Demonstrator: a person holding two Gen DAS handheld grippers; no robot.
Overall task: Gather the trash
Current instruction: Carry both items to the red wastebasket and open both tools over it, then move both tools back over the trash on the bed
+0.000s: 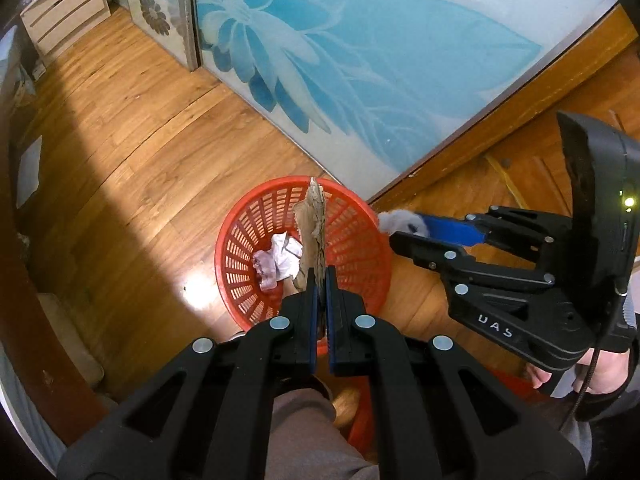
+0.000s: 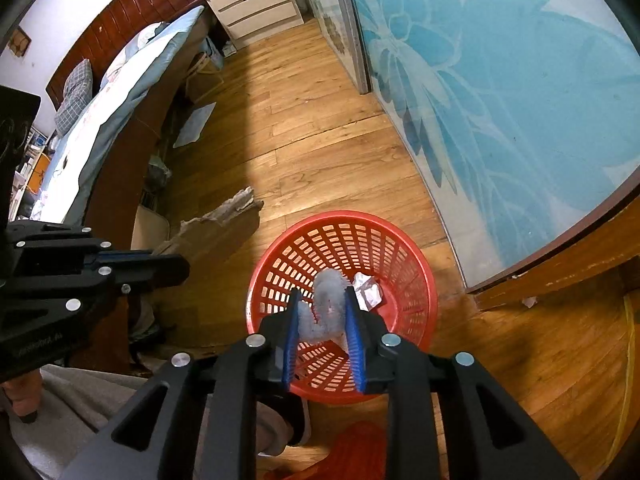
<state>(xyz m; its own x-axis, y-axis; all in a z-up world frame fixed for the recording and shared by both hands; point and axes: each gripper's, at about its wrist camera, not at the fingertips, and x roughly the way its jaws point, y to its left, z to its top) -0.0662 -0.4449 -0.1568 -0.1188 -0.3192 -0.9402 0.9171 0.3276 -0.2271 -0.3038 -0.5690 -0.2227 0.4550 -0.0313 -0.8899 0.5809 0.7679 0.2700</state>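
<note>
A red plastic basket (image 1: 240,220) (image 2: 416,264) stands on the wooden floor with crumpled white paper (image 1: 280,260) (image 2: 368,290) at its bottom. My left gripper (image 1: 320,276) (image 2: 182,268) is shut on a torn piece of brown cardboard (image 1: 314,224) (image 2: 216,232); in the left wrist view the piece stands up over the basket. My right gripper (image 2: 323,291) (image 1: 394,232) points down over the basket. A grey-white fluffy wad (image 2: 326,312) (image 1: 400,222) sits between its blue pads and touches both.
A sliding glass door with a blue flower pattern (image 2: 500,100) runs along the right. A bed (image 2: 120,92) lies to the left, a nightstand (image 2: 256,4) at the far end. A paper sheet (image 2: 194,124) and a small white scrap (image 2: 529,302) lie on the floor. A person's grey trouser leg (image 1: 304,432) is below.
</note>
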